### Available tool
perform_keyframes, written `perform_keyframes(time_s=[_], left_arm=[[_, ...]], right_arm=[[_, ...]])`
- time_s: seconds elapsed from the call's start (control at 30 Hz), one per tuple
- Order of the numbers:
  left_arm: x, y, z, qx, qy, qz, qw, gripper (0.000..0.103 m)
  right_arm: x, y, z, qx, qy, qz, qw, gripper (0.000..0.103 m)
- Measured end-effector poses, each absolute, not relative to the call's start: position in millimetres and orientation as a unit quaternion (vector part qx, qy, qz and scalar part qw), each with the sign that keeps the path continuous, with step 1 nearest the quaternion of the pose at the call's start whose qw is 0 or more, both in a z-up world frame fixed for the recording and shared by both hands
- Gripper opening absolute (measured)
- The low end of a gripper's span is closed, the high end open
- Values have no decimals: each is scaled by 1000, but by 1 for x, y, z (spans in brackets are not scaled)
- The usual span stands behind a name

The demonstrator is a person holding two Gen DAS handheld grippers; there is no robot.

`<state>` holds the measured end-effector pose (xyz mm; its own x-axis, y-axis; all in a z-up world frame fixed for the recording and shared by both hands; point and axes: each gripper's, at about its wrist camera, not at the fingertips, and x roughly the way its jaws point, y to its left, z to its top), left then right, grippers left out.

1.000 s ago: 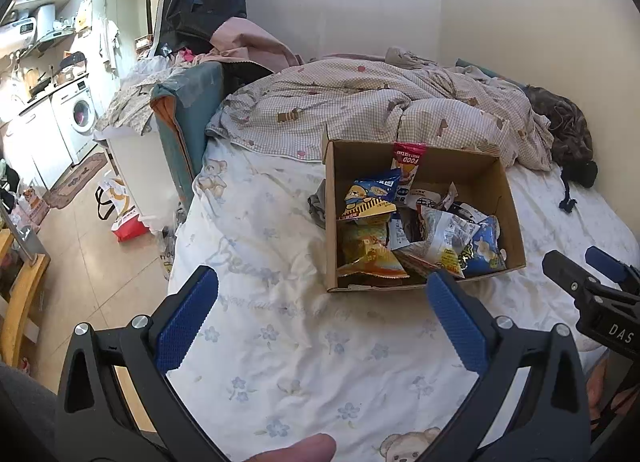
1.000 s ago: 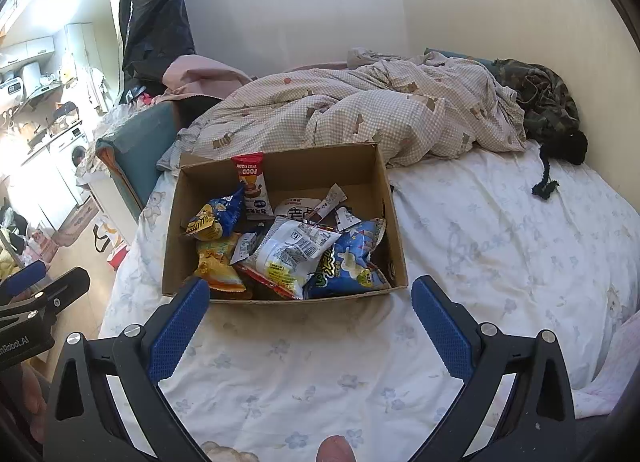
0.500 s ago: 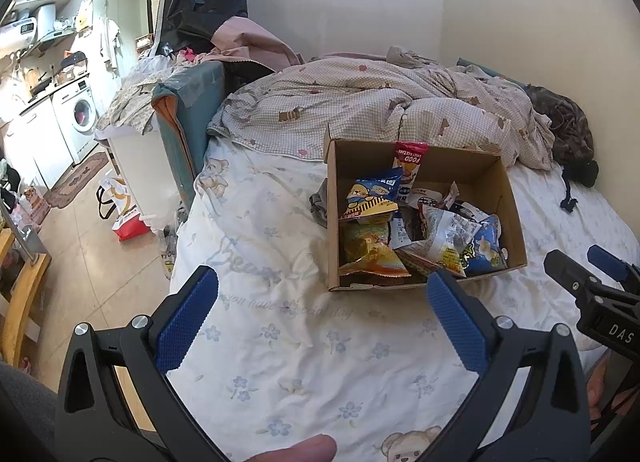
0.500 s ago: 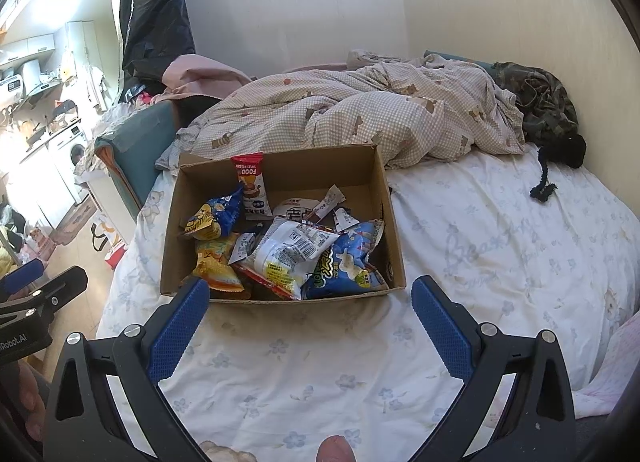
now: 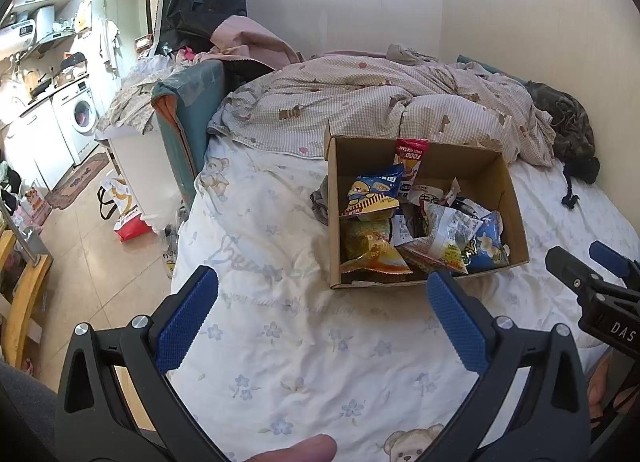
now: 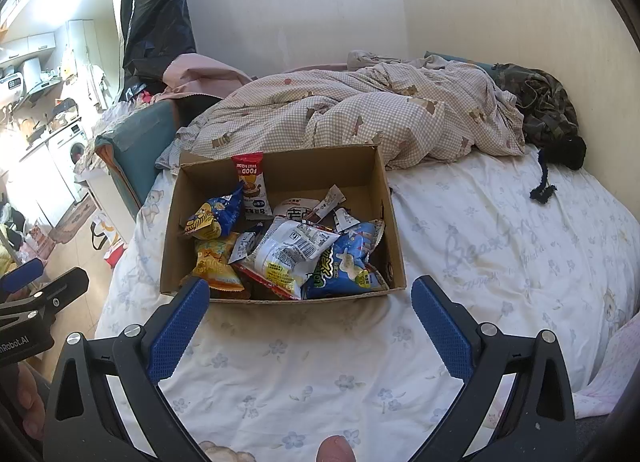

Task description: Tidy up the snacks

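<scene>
An open cardboard box stands on the bed and holds several snack bags. Among them are a red-topped packet leaning on the back wall, a blue and yellow bear bag, a yellow bag, a white bag and a blue bag. My left gripper is open and empty, held above the sheet in front of the box, toward its left. My right gripper is open and empty, just in front of the box's near wall.
A crumpled checked duvet lies behind the box. A dark camouflage bundle and a black cord lie at the far right by the wall. The bed's left edge drops to a tiled floor with bags and cabinets.
Both views have shifted very slightly, with the box a little lower in frame. Both grippers stay open and empty.
</scene>
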<state>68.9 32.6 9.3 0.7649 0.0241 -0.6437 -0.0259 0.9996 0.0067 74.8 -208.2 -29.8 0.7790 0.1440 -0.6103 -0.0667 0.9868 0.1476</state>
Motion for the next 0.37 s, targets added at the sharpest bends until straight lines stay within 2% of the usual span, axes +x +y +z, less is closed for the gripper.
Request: perform_keyframes(time_s=[0.37], left_arm=[[69, 30, 6, 12, 342, 20, 940, 103]], right_arm=[[76, -209, -30, 50, 326, 62, 942, 103]])
